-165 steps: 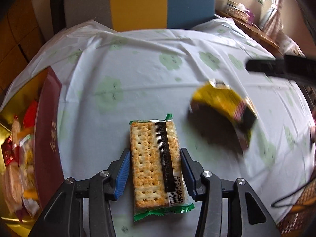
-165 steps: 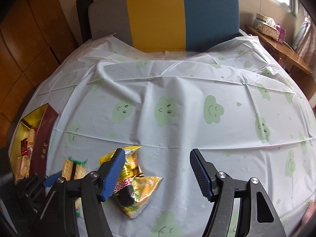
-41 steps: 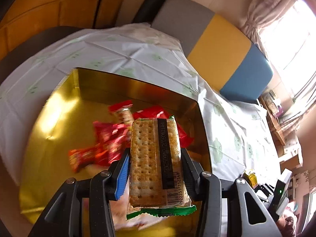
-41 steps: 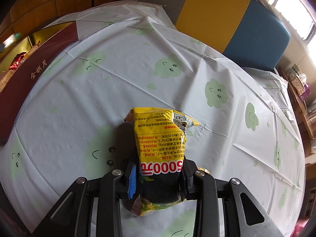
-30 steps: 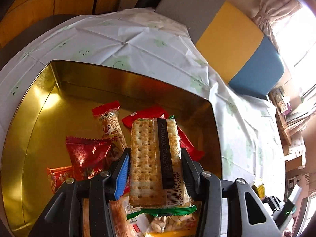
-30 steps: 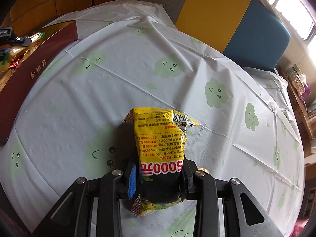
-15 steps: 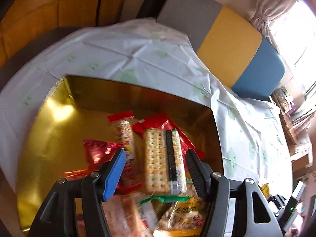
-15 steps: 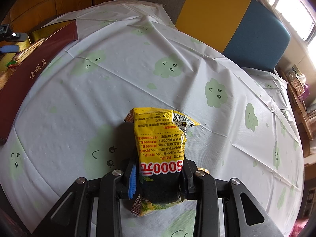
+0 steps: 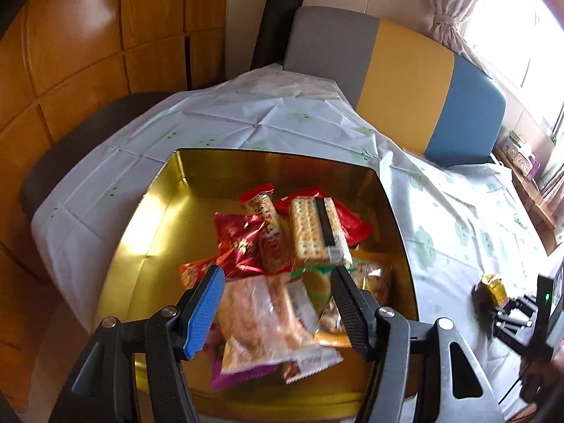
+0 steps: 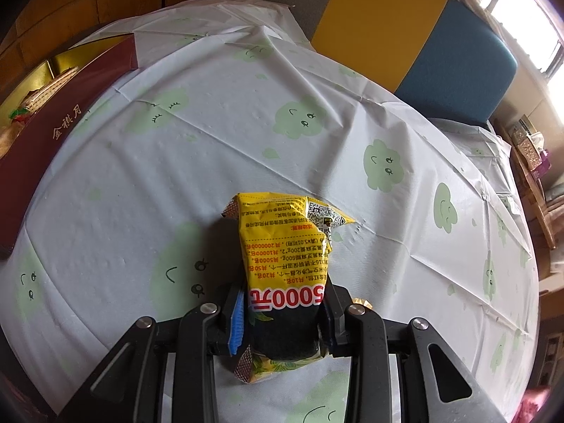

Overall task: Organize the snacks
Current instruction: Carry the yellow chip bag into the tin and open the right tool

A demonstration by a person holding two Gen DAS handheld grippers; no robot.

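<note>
The left gripper [image 9: 276, 298] hangs over the gold tin [image 9: 160, 211] with its fingers [image 9: 206, 305] spread wide and nothing between the pads. The log-free evidence is in the frames: the jaws have just been opening, and the cracker packet [image 9: 315, 229] now lies loose in the tin, beyond the fingertips and slightly toward the black right finger. The packet rests tilted on top of red snack wrappers [image 9: 243, 243], its black label strip facing up and its green crimped end pointing back at the fingers. Directly below and between the fingers lies a clear bag of pale biscuits [image 9: 261, 320], blurred, with an orange-edged packet [image 9: 335, 331] just under the right finger. The tin sits on the worktop [image 9: 440, 218], which is covered with a white cloth printed with green clouds. Far off to the right of the left fingers, small in that view, the yellow snack bag [image 9: 493, 287] shows in the other gripper.

The right gripper [image 10: 282, 320] has its fingers drawn narrow and clamped on the yellow snack bag [image 10: 285, 246] at its dark lower part. The bag stands up from between the fingers, its printed yellow top crumpled and leaning away from them, above the cloud cloth [image 10: 211, 141]. Well off to the left of these fingers lies the tin's maroon side [image 10: 60, 127], with gold lining above it.
</note>
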